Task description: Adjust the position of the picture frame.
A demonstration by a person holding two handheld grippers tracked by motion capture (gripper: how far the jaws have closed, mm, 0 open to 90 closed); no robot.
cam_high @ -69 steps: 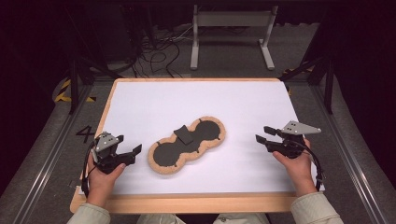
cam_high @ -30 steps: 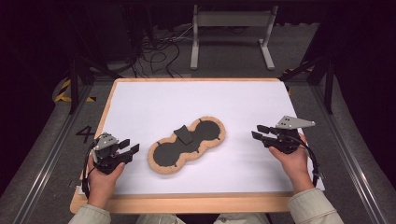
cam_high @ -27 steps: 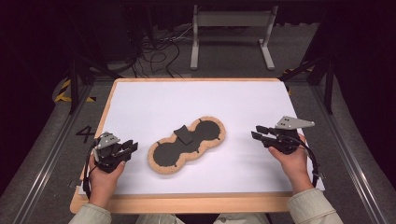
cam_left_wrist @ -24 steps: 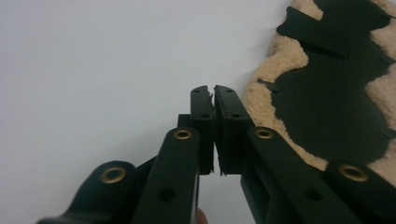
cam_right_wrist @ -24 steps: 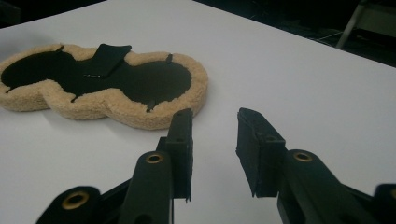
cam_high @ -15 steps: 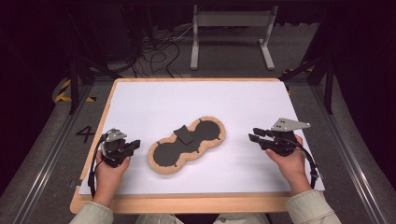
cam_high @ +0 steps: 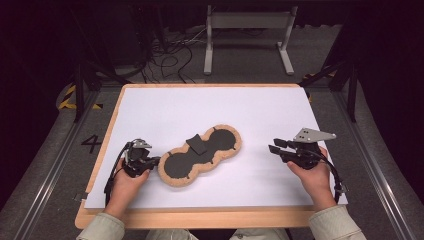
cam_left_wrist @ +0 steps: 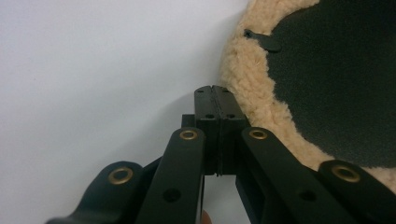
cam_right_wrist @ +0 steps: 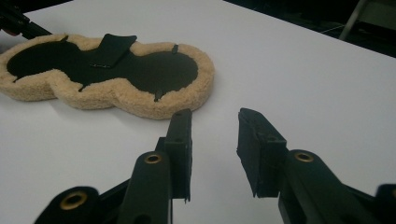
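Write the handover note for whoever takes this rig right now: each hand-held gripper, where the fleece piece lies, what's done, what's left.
Left hand-held gripper: jaws shut with nothing between them, tips at the near-left fleece edge of the fleece-rimmed peanut-shaped pad.
Right hand-held gripper: jaws open, empty, low over the white sheet, clear of the pad's right end.
Pad: flat, mid-table, dark side up, a small dark flap at its waist.
Done: nothing gripped or lifted.
Left: probably take hold of the pad's edge; the left jaws would need reopening first.

pad (cam_high: 200, 157): mid-table (cam_high: 210, 107) | left gripper (cam_high: 150, 162): at its left end | right gripper (cam_high: 277, 147): well right
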